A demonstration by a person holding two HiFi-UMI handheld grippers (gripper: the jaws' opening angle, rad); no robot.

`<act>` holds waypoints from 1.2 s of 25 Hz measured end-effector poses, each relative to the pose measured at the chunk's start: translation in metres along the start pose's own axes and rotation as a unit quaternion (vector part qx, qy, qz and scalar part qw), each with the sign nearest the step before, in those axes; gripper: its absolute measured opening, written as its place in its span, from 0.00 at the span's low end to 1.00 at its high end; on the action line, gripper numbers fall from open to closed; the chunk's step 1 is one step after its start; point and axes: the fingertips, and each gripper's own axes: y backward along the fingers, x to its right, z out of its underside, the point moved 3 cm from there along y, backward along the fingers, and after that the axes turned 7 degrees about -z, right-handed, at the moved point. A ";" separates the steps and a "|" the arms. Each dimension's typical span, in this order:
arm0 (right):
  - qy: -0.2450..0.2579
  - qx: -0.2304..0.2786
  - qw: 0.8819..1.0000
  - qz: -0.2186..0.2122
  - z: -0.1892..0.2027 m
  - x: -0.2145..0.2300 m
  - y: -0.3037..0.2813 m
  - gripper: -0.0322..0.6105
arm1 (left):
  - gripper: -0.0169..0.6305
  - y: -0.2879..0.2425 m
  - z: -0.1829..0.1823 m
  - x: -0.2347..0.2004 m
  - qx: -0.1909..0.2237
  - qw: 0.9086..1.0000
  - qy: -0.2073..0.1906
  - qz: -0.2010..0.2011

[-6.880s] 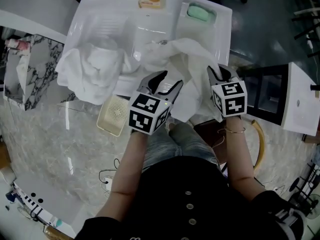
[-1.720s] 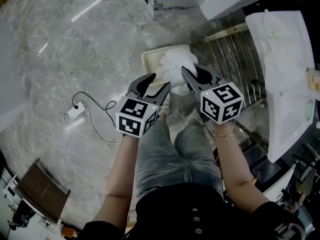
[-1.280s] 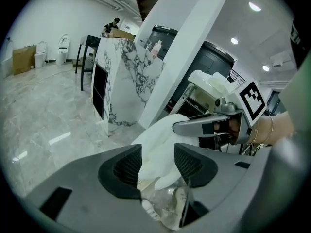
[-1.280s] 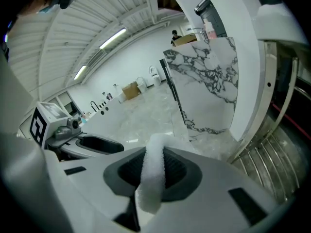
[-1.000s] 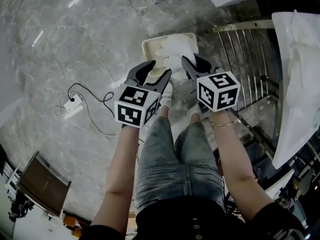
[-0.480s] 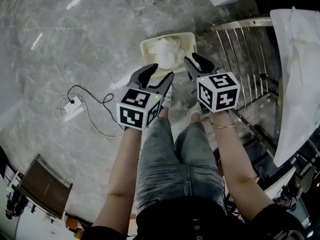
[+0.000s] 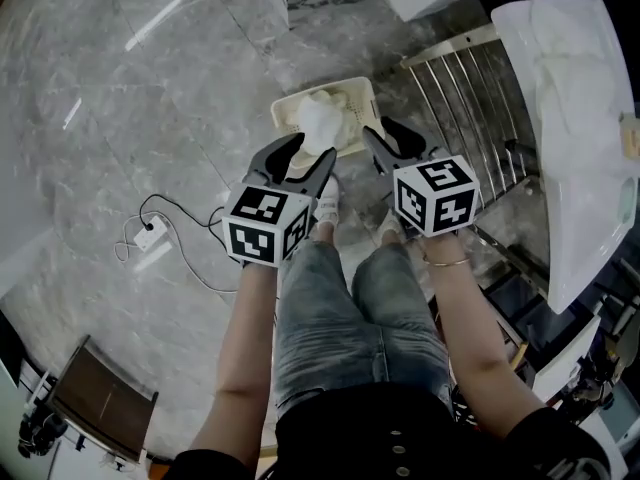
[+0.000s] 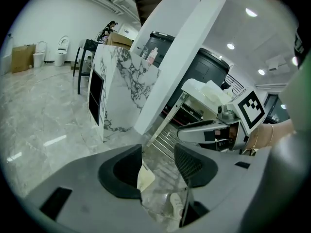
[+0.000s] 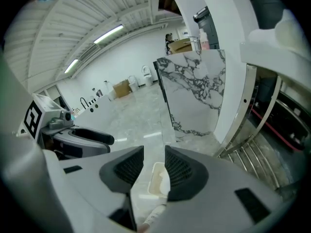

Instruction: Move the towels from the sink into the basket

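My left gripper (image 8: 158,149) and right gripper (image 9: 154,149) hang empty, jaws spread. One white cloth towel (image 7: 320,118) lies in the cream plastic basket (image 7: 283,116). Another white towel (image 7: 562,53) seems draped on the white sink (image 7: 575,198); it looks soft, limp and light, so I'd pinch a bunched fold.

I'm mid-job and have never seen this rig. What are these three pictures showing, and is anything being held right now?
There is no robot here. A person holds a pair of tongs in each hand, and each pair carries a cube with square markers. The head view comes from a camera on the person's head. It looks down on the left tongs, the right tongs and the person's legs. The other two pictures come from cameras riding on each pair of tongs, looking along its jaws. On the floor stands a cream basket with a white towel in it. The white sink is at the right. Both pairs of tongs have their jaws apart with nothing between them, so nothing is held.
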 end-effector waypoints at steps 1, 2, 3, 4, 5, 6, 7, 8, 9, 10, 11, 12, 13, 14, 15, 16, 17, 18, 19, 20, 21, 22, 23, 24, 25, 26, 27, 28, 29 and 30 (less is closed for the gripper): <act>0.003 0.001 1.000 0.001 -0.002 -0.001 0.007 0.26 | 0.35 0.002 -0.002 0.003 0.001 1.000 -0.002 0.002; 0.005 0.004 1.000 0.003 -0.004 -0.001 0.014 0.26 | 0.35 0.004 -0.004 0.006 0.003 1.000 -0.003 0.005; 0.007 0.008 1.000 0.005 -0.007 -0.001 0.022 0.26 | 0.35 0.004 -0.007 0.010 0.004 1.000 -0.006 0.008; 0.009 0.011 1.000 0.008 -0.009 0.000 0.030 0.26 | 0.35 0.003 -0.011 0.015 0.005 1.000 -0.009 0.014; 0.010 0.012 1.000 0.011 -0.010 0.001 0.038 0.26 | 0.35 0.003 -0.015 0.020 0.005 1.000 -0.013 0.019; 0.011 0.012 1.000 0.014 -0.011 0.001 0.046 0.25 | 0.35 0.002 -0.018 0.025 0.006 1.000 -0.017 0.025; 0.012 0.013 1.000 0.017 -0.012 0.002 0.054 0.25 | 0.35 0.002 -0.021 0.031 0.006 0.999 -0.022 0.030; 0.013 0.016 1.000 0.021 -0.013 0.003 0.061 0.25 | 0.35 0.003 -0.024 0.036 0.006 0.999 -0.029 0.034; 0.014 0.022 0.999 0.025 -0.016 0.004 0.069 0.25 | 0.35 0.003 -0.028 0.041 0.007 0.999 -0.036 0.036; 0.014 0.029 0.999 0.030 -0.020 0.005 0.078 0.25 | 0.35 0.003 -0.032 0.046 0.009 0.998 -0.044 0.038; 0.015 0.037 0.999 0.035 -0.025 0.007 0.086 0.25 | 0.35 0.004 -0.036 0.051 0.011 0.998 -0.052 0.041; 0.017 0.046 0.998 0.040 -0.030 0.008 0.096 0.25 | 0.35 0.004 -0.042 0.057 0.014 0.997 -0.058 0.044; 0.019 0.055 0.997 0.044 -0.035 0.010 0.106 0.25 | 0.35 0.004 -0.048 0.063 0.018 0.997 -0.063 0.047; 0.022 0.065 0.997 0.048 -0.041 0.011 0.116 0.25 | 0.35 0.004 -0.055 0.070 0.024 0.996 -0.068 0.049; 0.026 0.075 0.996 0.051 -0.047 0.012 0.127 0.25 | 0.35 0.004 -0.063 0.077 0.029 0.995 -0.074 0.052; 0.030 0.085 0.994 0.054 -0.054 0.013 0.137 0.25 | 0.35 0.005 -0.071 0.085 0.035 0.995 -0.080 0.054; 0.034 0.096 0.993 0.057 -0.060 0.014 0.148 0.25 | 0.35 0.005 -0.079 0.094 0.041 0.994 -0.086 0.057; 0.038 0.105 0.992 0.059 -0.065 0.016 0.158 0.25 | 0.35 0.006 -0.088 0.103 0.047 0.993 -0.092 0.059; 0.042 0.114 0.991 0.062 -0.070 0.018 0.168 0.25 | 0.35 0.007 -0.096 0.112 0.052 0.992 -0.097 0.062; 0.045 0.122 0.989 0.064 -0.074 0.020 0.177 0.25 | 0.35 0.008 -0.103 0.121 0.058 0.991 -0.102 0.065; 0.047 0.130 0.988 0.065 -0.078 0.022 0.186 0.25 | 0.35 0.009 -0.110 0.131 0.062 0.990 -0.107 0.069; 0.047 0.137 0.987 0.066 -0.081 0.024 0.195 0.25 | 0.35 0.010 -0.117 0.141 0.067 0.989 -0.114 0.073; 0.048 0.143 0.986 0.068 -0.084 0.027 0.203 0.25 | 0.35 0.010 -0.124 0.151 0.070 0.987 -0.121 0.078; 0.049 0.149 0.985 0.069 -0.088 0.029 0.212 0.26 | 0.35 0.010 -0.131 0.161 0.073 0.985 -0.130 0.083; 0.050 0.155 0.984 0.072 -0.091 0.032 0.220 0.26 | 0.35 0.010 -0.138 0.172 0.076 0.983 -0.140 0.088; 0.052 0.161 0.983 0.074 -0.095 0.035 0.229 0.26 | 0.35 0.010 -0.145 0.182 0.080 0.981 -0.149 0.092; 0.053 0.167 0.981 0.077 -0.099 0.039 0.238 0.26 | 0.35 0.009 -0.153 0.193 0.083 0.979 -0.159 0.096; 0.054 0.175 0.980 0.080 -0.104 0.043 0.246 0.26 | 0.35 0.008 -0.160 0.202 0.086 0.977 -0.169 0.098; 0.053 0.183 0.978 0.084 -0.108 0.048 0.254 0.26 | 0.35 0.007 -0.168 0.211 0.089 0.975 -0.177 0.100; 0.052 0.191 0.976 0.086 -0.112 0.052 0.262 0.26 | 0.35 0.006 -0.175 0.219 0.093 0.973 -0.184 0.101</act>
